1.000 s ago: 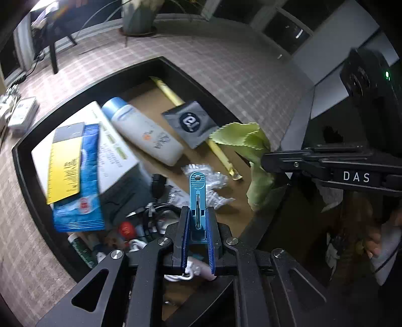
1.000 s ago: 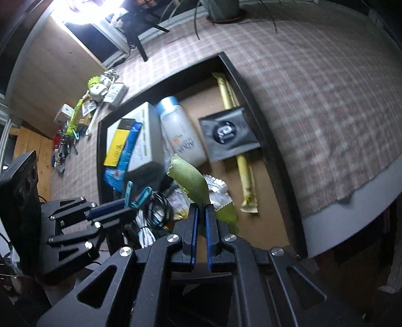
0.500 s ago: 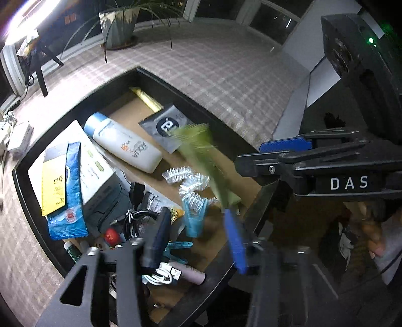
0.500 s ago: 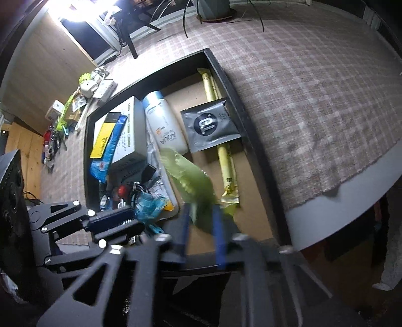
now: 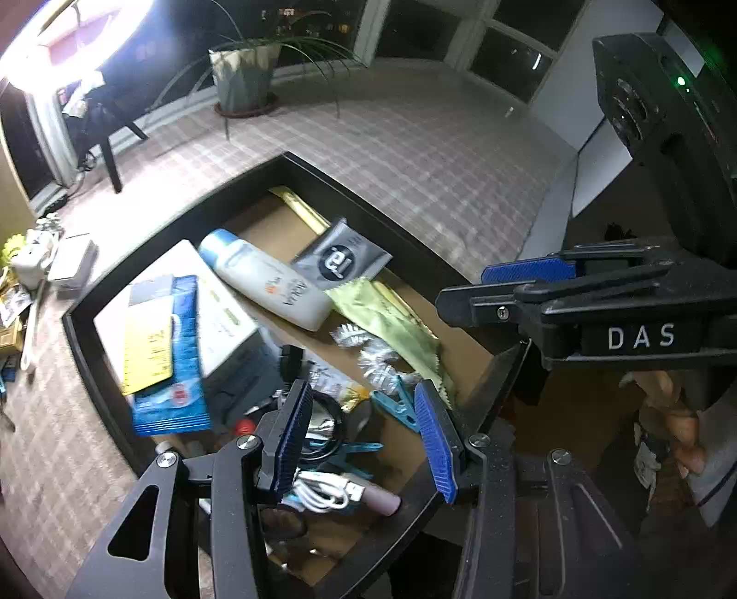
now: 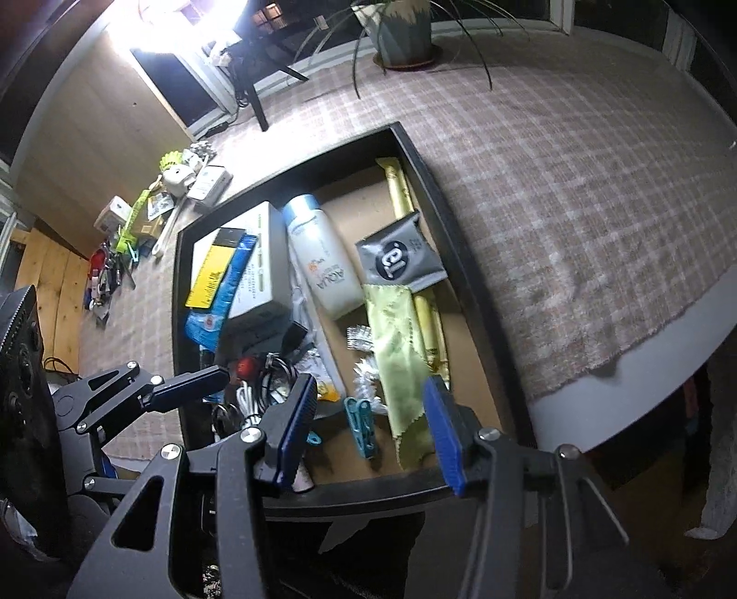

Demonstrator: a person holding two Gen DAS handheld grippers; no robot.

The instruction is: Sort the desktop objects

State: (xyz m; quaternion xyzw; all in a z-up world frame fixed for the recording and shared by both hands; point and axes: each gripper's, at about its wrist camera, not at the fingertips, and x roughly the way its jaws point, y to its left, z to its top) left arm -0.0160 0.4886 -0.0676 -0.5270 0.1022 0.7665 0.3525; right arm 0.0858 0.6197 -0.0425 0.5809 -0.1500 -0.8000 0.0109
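Note:
A green cloth [image 5: 387,322] [image 6: 400,359] lies flat in the black tray [image 5: 368,202] [image 6: 428,166], over a yellow stick [image 6: 398,189]. A teal clothespin [image 5: 396,405] [image 6: 361,424] lies on the tray floor near the front rim. My left gripper [image 5: 364,437] hangs open above the clothespin with nothing between its pads. My right gripper [image 6: 371,433] is above the cloth's near end, its jaws opening and holding nothing. It also shows at the right of the left wrist view [image 5: 460,290].
The tray also holds a white bottle [image 6: 327,262], a grey sachet [image 6: 398,258], a white box [image 5: 221,313] under yellow and blue packets, cables and a white USB lead [image 5: 322,493]. Loose small items [image 6: 138,230] lie on the checked cloth at left. A potted plant [image 6: 400,32] stands far back.
The left gripper opened, let the teal clothespin drop into the tray, and rose. The right gripper opened and released the green cloth, which now lies flat in the tray.

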